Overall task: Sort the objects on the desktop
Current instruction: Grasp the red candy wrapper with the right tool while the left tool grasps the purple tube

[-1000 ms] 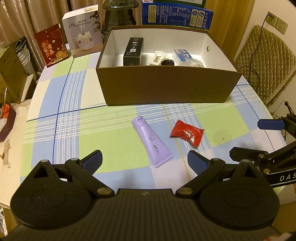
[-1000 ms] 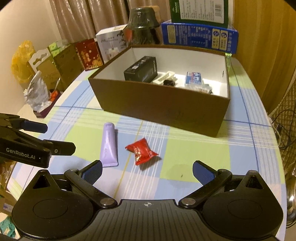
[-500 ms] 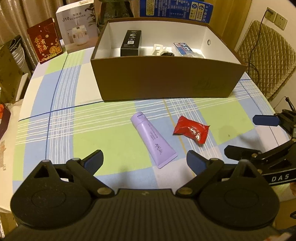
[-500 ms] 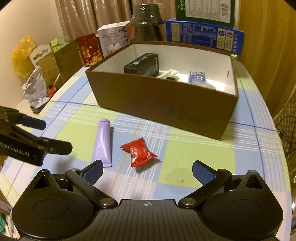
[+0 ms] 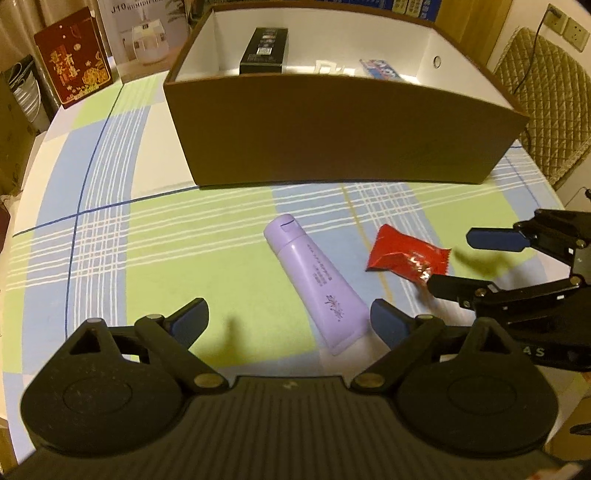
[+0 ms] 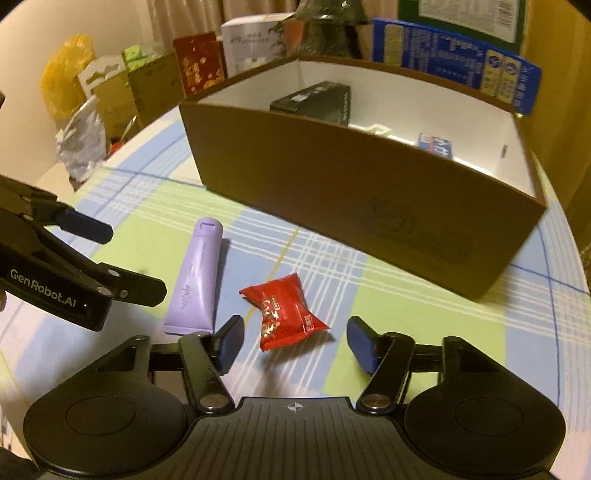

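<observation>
A lilac tube (image 5: 314,288) and a red snack packet (image 5: 406,254) lie on the checked tablecloth in front of a brown box (image 5: 332,129). My left gripper (image 5: 288,319) is open and hangs low over the cloth, with the tube's flat end just inside its right finger. My right gripper (image 6: 295,341) has the red packet (image 6: 284,314) between its fingers. Its jaws are closing, and small gaps still show between pads and packet. The tube (image 6: 197,280) lies just left of it. Each gripper shows in the other's view: the right gripper (image 5: 463,260), the left gripper (image 6: 122,260).
The brown box (image 6: 369,206) holds a black carton (image 5: 264,51), a white clip (image 5: 328,68) and a blue packet (image 5: 380,68). Behind it stand a red gift box (image 5: 74,81), a white carton (image 5: 147,33) and a blue carton (image 6: 454,62). A quilted chair (image 5: 546,110) stands past the table's right edge.
Both grippers have sunk closer to the cloth and the two objects. The right gripper's jaws have narrowed from wide open around the red packet. Tube and packet lie as before.
</observation>
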Motion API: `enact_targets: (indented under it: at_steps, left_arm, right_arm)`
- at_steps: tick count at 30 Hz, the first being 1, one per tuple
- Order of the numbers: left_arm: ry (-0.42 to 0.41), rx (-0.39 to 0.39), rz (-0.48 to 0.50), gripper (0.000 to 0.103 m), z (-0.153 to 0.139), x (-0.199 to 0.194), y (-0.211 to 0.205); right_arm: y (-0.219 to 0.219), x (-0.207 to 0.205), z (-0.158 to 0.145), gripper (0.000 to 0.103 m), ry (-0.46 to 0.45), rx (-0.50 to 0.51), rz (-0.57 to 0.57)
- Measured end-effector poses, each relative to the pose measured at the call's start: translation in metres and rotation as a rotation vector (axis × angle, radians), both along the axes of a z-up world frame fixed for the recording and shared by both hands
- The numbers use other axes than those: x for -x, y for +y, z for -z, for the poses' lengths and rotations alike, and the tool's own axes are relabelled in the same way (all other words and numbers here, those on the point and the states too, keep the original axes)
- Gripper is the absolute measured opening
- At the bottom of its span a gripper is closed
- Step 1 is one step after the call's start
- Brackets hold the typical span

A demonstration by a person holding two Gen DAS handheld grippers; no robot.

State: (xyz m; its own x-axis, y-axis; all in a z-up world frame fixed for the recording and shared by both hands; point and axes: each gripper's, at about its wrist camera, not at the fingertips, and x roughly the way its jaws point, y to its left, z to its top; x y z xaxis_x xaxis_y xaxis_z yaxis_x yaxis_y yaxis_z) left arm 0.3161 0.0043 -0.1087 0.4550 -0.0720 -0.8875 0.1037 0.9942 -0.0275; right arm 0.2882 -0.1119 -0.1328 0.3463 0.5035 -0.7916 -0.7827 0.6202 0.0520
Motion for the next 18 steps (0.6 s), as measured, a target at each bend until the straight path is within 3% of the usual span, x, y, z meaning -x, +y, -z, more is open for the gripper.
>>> enact_targets:
  at_steps: [5,10,18]
  left_arm:
    - [0.016,-0.005,0.003,0.093,0.009,-0.008,0.001]
    - [0.027,-0.006,0.013,0.093,0.016,-0.014,0.001]
    - [0.017,0.005,0.051,0.09,0.023,-0.026,-0.007]
  right_arm:
    - [0.013,-0.008,0.013,0.055,-0.014,0.038,-0.045]
    - [0.018,-0.016,0.023,0.04,0.017,0.04,-0.043]
    - [0.004,-0.029,0.022,0.035,0.002,0.055,0.125]
